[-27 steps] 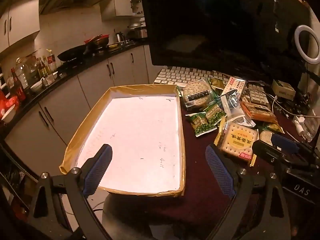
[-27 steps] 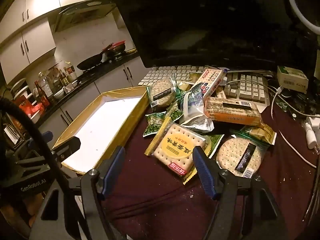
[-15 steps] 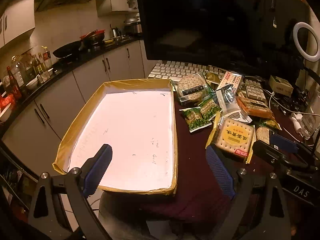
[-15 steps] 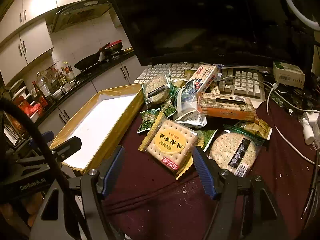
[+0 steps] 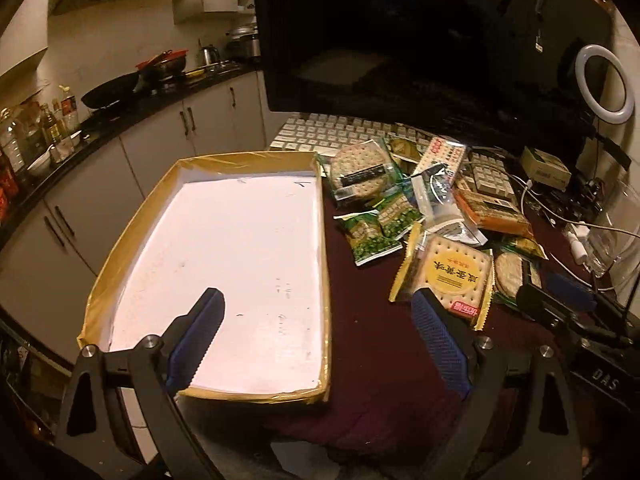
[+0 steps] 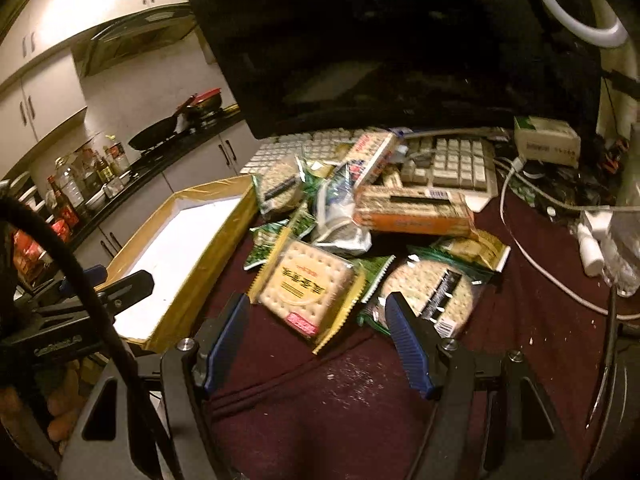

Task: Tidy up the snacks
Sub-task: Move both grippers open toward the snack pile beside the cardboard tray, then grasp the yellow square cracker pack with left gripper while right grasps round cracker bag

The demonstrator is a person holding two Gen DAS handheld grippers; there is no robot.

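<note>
Cardboard tray (image 5: 256, 394) sits at the desk's (image 5: 360, 352) left edge, snack pile (image 5: 404, 216) just right of it, keyboard (image 5: 320, 136) behind both.

Both views are running dim with a warm orange cast. White tray floor (image 5: 224, 264) is blowing out, nearly clipped. Ring light (image 5: 604, 80) is glowing at upper right; monitor (image 5: 420, 40) is reading near black. Right-wrist view is smearing with motion blur, snack labels unreadable. Fisheye is bending cabinets (image 6: 48, 92) at the edges; corners are vignetting.
</note>
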